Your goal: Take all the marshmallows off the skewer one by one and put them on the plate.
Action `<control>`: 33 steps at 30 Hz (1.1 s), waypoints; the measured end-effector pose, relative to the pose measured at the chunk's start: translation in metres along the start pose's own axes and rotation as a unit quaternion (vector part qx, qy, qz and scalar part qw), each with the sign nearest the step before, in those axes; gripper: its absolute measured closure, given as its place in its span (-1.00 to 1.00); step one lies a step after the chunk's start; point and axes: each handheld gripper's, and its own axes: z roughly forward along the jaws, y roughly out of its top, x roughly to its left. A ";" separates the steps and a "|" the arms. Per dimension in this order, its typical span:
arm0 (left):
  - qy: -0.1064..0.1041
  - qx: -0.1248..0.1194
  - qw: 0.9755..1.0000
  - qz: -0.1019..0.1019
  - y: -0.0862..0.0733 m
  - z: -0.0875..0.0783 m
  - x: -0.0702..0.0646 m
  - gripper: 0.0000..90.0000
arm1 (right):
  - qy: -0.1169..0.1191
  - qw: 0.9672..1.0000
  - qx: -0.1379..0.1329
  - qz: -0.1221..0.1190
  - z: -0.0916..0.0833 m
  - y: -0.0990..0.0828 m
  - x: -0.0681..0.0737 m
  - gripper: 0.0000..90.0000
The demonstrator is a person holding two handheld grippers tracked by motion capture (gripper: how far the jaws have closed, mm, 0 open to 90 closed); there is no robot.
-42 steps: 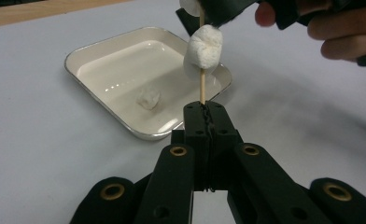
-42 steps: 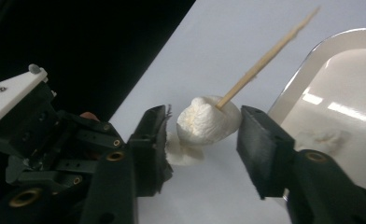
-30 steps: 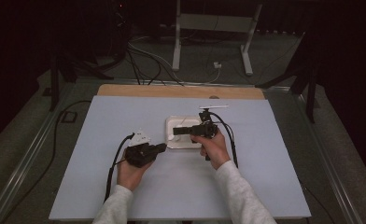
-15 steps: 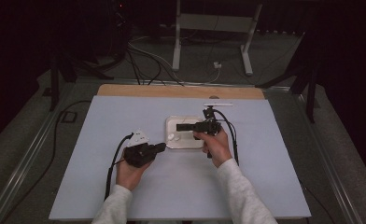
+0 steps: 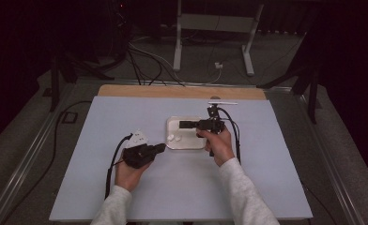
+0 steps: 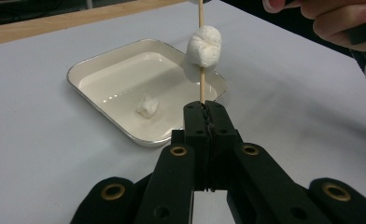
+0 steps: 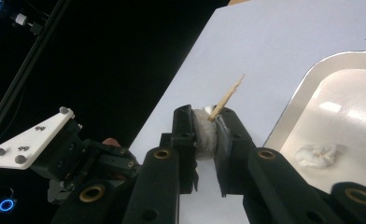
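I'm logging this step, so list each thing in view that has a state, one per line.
Left gripper: shut on the skewer's lower end.
Right gripper: jaws just closing, shut on the marshmallow.
Skewer: upright, pushed through the marshmallow.
Marshmallow: threaded on the skewer, above the tray.
Tray: flat on the table, holding one loose marshmallow piece.

Your sleeves (image 5: 241,190) are light grey, pulled down to the wrists. Each gripper is matte black: the left gripper (image 6: 203,116) has blocky linked arms studded with brass-ringed pivot holes (small dark screws too) and a black cable (image 5: 114,157), and a white three-cornered plate (image 7: 29,137) with grey studs on top.
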 end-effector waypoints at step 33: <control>0.003 -0.017 1.000 -0.023 0.001 -0.001 0.000 1.00 | 0.009 1.000 -0.008 -0.003 0.019 -0.008 0.010 0.83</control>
